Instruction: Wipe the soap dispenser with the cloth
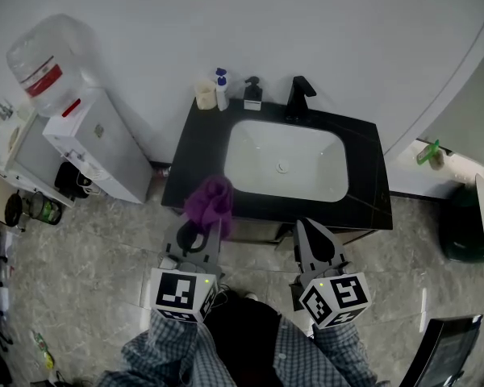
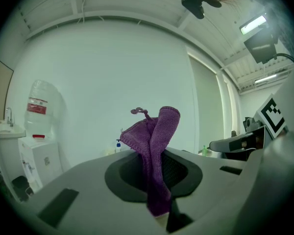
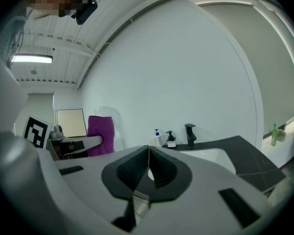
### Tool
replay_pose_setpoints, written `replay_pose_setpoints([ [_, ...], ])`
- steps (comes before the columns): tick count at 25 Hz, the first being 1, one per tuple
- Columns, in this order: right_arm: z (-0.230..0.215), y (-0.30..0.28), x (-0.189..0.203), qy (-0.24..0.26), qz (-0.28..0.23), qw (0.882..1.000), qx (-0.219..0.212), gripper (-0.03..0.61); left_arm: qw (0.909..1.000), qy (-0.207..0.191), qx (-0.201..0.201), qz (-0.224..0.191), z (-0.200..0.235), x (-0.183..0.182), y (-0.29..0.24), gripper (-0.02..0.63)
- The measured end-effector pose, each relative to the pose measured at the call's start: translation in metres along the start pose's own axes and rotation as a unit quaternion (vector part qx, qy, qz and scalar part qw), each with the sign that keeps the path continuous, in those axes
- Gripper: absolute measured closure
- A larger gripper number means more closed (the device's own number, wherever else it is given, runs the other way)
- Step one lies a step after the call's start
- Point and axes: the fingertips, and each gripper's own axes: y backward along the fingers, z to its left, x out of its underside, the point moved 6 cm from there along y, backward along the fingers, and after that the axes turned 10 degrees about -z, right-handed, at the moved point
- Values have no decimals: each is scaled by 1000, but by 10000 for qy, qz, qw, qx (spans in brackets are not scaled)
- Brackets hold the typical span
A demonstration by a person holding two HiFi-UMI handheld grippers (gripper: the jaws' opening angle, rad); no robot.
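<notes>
Counter [image 1: 363,147]: lying across the middle of the head view, black, carrying a white sink [image 1: 235,139] and small bottles along its back edge.
Left tool [image 1: 198,236]: sitting at the lower centre-left, its jaws clamping the lower part of the purple cloth [image 1: 211,200]; the loose top of the cloth is flopping over the counter's front edge.
Right tool [image 1: 310,240]: hanging at the lower centre-right, jaws pressing together on nothing.
Soap dispenser [image 1: 252,93]: standing at the upper centre, just left of the faucet [image 1: 300,97], well apart from both tools, not yet wiped.
Step in hand: probably bringing the cloth to the dispenser.
Doing it well: reaching over the sink, laying the loose fold against the dispenser body, and pressing lightly, since it is looking easy to tip; the right tool could be steadying it while avoiding the blue-capped bottle [image 1: 221,89] nearby.
</notes>
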Motion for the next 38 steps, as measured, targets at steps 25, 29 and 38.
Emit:
replay_pose_setpoints([
  [25,-52,-104,5,31,39,9998,207,560,9997,50,193,-104,47,19,-124,554],
  [29,-57,-153,5,-11,102,9997,229,560,9997,93,246,-11,75,24,-164,554],
  [38,-73,-244,7,-142,192,9984,520,559,9980,190,553,257,131,42,-248,554],
])
